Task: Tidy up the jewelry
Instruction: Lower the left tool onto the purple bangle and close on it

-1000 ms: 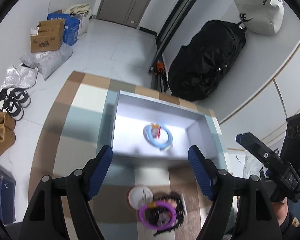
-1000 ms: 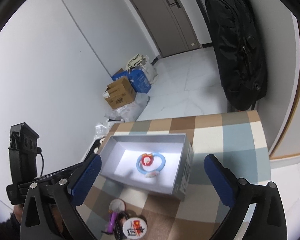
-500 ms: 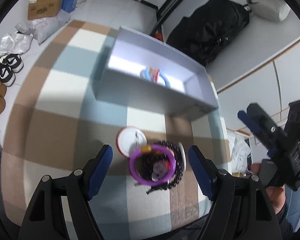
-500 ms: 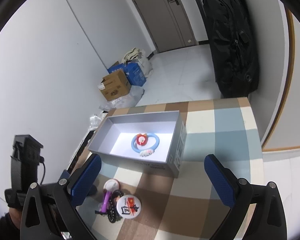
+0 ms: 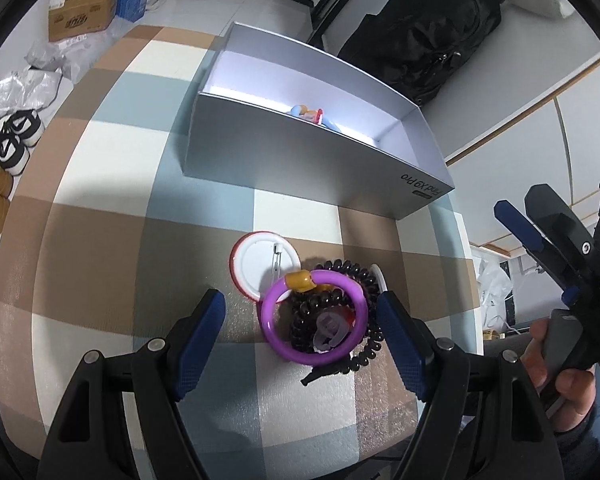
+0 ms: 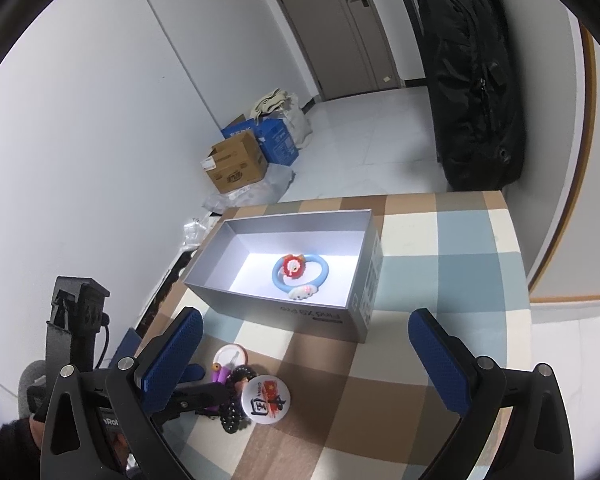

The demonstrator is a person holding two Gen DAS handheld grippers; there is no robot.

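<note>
A silver box [image 5: 320, 168] printed "Find X9 Pro" sat on the checked table [image 5: 100, 240] near its far edge, holding a blue ring [image 6: 300, 276]. The left gripper [image 5: 300, 332] straddled a purple bangle [image 5: 314, 320] — jaws apart, untouched; the right gripper [image 6: 304, 364] hung open over bare cloth.

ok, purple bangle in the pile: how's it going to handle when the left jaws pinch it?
The purple bangle looks like a rigid, glossy ring, so it probably keeps its shape but may slip on the pads. It lies over the black coil hair tie, which may snag and drag along. Its round form could let it roll if dropped.
</note>
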